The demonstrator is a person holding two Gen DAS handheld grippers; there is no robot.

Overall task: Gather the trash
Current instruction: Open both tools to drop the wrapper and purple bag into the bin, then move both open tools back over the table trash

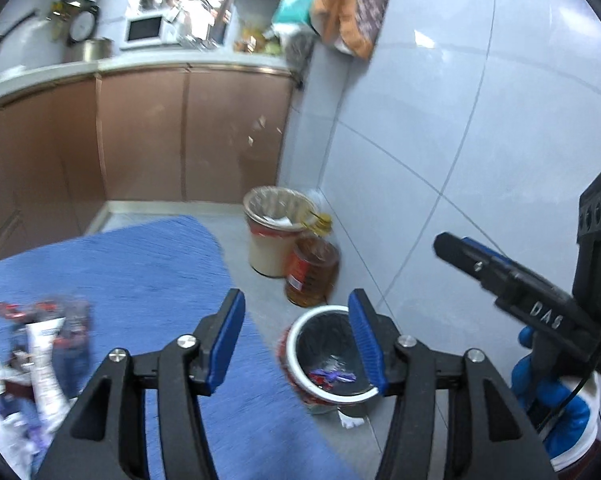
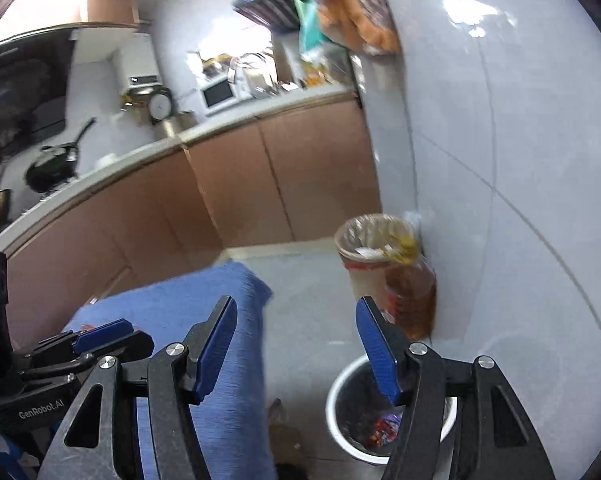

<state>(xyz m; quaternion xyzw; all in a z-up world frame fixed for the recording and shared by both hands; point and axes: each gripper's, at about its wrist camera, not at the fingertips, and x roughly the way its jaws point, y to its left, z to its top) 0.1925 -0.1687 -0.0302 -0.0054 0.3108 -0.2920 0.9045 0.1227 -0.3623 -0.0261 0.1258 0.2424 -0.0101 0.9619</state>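
Grippers both reading empty on my end. Left gripper (image 1: 296, 340) is hanging with jaws apart, nothing between the blue pads (image 1: 226, 344), above the right edge of the blue table cover (image 1: 140, 264). Right gripper (image 2: 296, 348) is likewise gaping with nothing in it, pointing down toward the floor beside the table's right edge.

I'm seeing the small bin (image 1: 328, 360) sitting on the floor just beside that edge, white rim, dark liner, a few coloured wrappers (image 1: 332, 378) lying in the bottom. Same bin (image 2: 380, 412) is showing under the right gripper's right finger.

Remaining trash (image 1: 40, 352) is lying near the table's left edge: a white tube and blurred packets, too smeared for me to sort out.

A taller lined bin (image 1: 276, 228) and an oil bottle (image 1: 310, 272) are standing farther back by the tiled wall (image 1: 460, 120), touching each other. A scrap of white paper (image 1: 350, 420) is lying on the floor against the small bin's base.

A blue-gloved hand (image 1: 548, 400) is gripping the right gripper's handle.
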